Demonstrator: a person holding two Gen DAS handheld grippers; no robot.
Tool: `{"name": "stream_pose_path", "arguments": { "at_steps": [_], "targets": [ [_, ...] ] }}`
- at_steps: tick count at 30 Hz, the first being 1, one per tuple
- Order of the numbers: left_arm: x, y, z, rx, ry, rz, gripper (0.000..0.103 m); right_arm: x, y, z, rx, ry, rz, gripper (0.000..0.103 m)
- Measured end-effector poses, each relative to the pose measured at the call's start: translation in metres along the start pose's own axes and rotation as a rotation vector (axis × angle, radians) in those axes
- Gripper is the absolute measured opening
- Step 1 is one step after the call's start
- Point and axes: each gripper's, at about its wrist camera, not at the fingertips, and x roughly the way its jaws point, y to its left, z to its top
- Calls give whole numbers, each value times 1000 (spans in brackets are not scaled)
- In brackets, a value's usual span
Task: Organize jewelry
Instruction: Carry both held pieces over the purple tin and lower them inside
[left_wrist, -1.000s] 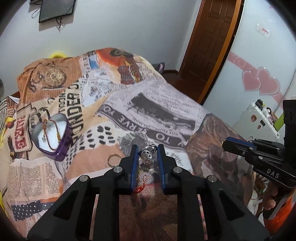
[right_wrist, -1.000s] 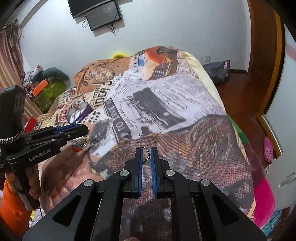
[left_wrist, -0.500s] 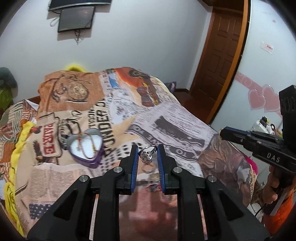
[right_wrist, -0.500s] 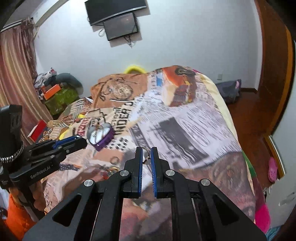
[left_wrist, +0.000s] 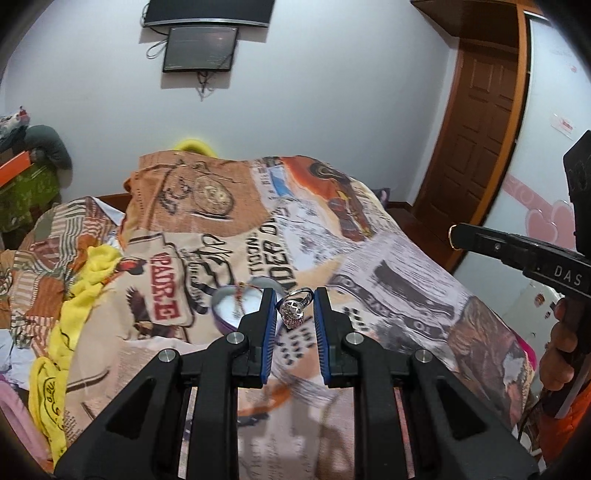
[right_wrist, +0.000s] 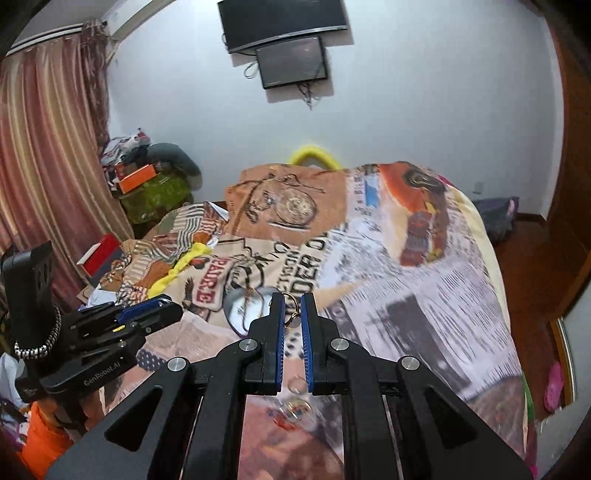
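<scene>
**Op:** Left wrist view: my left gripper (left_wrist: 294, 309) is clamped on a silver ring (left_wrist: 293, 309) with a big openwork head, pinched at the fingertips, lifted clear of the bed (left_wrist: 399, 273). Right gripper (right_wrist: 292, 314) is clenched on a thin gold ring (right_wrist: 291, 308), also off the bed.

**Rev:** Where's the box?

**Op:** Purple heart-shaped box (left_wrist: 236, 308), open, white lining. It sits on the bed just left of the left fingertips and a little beyond them. In the right wrist view it's partly hidden behind the left finger of that gripper. One red-gold cord bracelet (left_wrist: 239, 301) is draped in it already.

**Rev:** So progress?

**Op:** My read: one piece stowed, two rings in hand and near the box, neither dropped yet. Early-to-mid.

**Rev:** Anything left on the bed?

**Op:** Yes. Right wrist view shows more jewelry (right_wrist: 295, 404) on the bed, near side, below the gripper: a small ring and something gold and red. Too blurred to count or name.

**Rev:** What's left, then?

**Op:** Move each gripper over the box opening, release, then go back for the loose pieces. I see no lid, so can't tell if closing is part of it.

**Rev:** Risk?

**Op:** Both rings are held only at the tips. Soft, rumpled bedspread; a miss could get lost in the print.
</scene>
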Motion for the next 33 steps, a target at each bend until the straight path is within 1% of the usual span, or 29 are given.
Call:
{"name": "stream_pose_path", "arguments": {
  "at_steps": [7,11,17,21,24,29,33],
  "targets": [
    [20,24,7,-11,16,35,19,30,19,16,-53,31,30,8],
    [40,37,6,-19,49,42,19,54,25,23,-84,79,51,8],
    [72,49,-3,-29,118,25,19,99,34,27,-124,176,72,8],
    [94,56,-10,-47,171,-3,19,125,36,26,-147,241,72,8],
    [109,58,-16,-44,203,-7,19,145,38,23,-150,297,85,8],
    [126,61,-23,-52,239,-19,19,174,42,18,-150,379,107,8],
    [133,64,-25,-57,248,-27,19,190,43,14,-146,434,115,8]
  ]
}}
